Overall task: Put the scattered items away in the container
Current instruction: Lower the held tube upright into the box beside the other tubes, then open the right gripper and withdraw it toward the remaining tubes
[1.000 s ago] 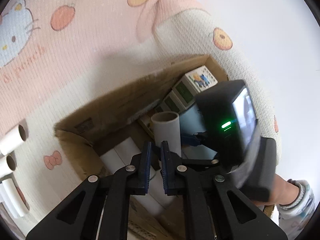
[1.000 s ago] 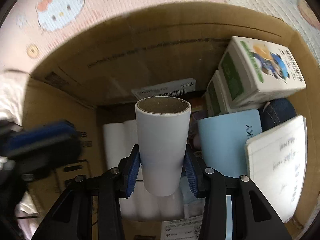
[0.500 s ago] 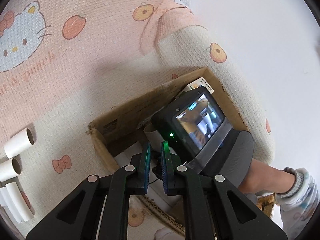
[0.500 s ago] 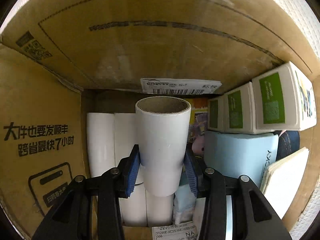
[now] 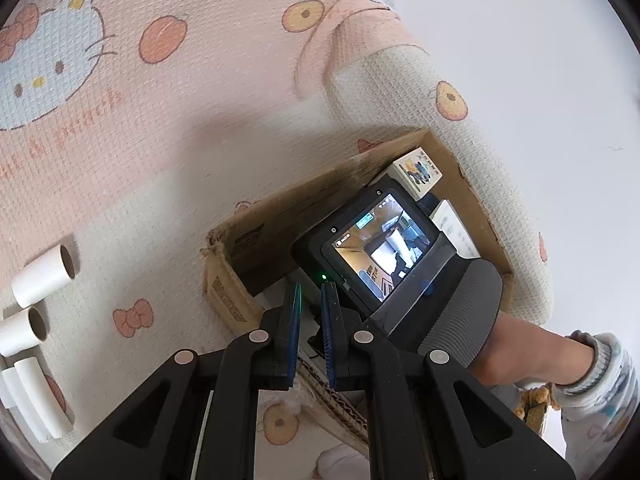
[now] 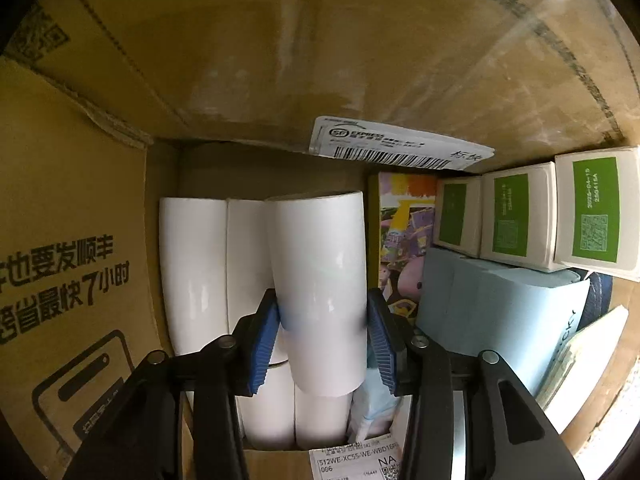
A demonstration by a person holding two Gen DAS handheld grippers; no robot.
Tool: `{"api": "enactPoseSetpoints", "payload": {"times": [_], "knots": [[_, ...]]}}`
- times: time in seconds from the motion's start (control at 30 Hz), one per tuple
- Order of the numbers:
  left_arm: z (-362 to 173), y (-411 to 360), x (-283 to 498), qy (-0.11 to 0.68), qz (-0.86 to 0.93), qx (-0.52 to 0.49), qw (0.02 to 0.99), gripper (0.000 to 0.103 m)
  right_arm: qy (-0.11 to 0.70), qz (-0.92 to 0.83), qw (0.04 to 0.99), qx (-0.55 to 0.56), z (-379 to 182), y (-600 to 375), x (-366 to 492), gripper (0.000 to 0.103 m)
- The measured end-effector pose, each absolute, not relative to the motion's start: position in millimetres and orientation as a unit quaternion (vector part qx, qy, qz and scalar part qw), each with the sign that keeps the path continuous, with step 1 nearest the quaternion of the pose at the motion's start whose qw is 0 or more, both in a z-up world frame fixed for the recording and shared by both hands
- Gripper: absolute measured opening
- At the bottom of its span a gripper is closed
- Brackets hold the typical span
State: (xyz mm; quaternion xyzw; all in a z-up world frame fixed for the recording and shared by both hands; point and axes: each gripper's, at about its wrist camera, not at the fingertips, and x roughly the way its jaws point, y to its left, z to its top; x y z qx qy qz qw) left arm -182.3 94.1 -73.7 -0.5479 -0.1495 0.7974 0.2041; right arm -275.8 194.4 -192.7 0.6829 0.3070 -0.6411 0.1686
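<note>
Right gripper [image 6: 322,344] clamps a white tube [image 6: 320,280] inside the cardboard box [image 6: 280,60].

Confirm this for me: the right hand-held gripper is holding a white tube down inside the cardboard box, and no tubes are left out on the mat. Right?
Not quite. Tubes remain on the mat, in the left wrist view. The right hand-held gripper does hold a white tube inside the cardboard box.

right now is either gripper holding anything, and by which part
The right gripper clamps a white cardboard tube across its lower end. The left gripper holds nothing.
</note>
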Motion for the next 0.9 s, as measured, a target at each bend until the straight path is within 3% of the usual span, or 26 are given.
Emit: {"api": "enactPoseSetpoints", "payload": {"times": [0.33,0.67,0.9], "knots": [[-64.9,102.1,-178.0,-0.121,0.812,-0.534,0.201,0.013,0.302,-0.626,0.158,0.702,-191.1,204.6,-277.9,0.041],[-56.2,98.9,-162.5,-0.102,0.839,-0.499,0.192,0.014,0.22,-0.671,0.167,0.688,-131.6,236.7,-271.4,0.041],[-47.3,79.2,-133.0,-0.159,0.856,-0.456,0.183,0.034,0.18,-0.702,0.222,0.652,-91.2,227.1,-224.0,0.046]]}}
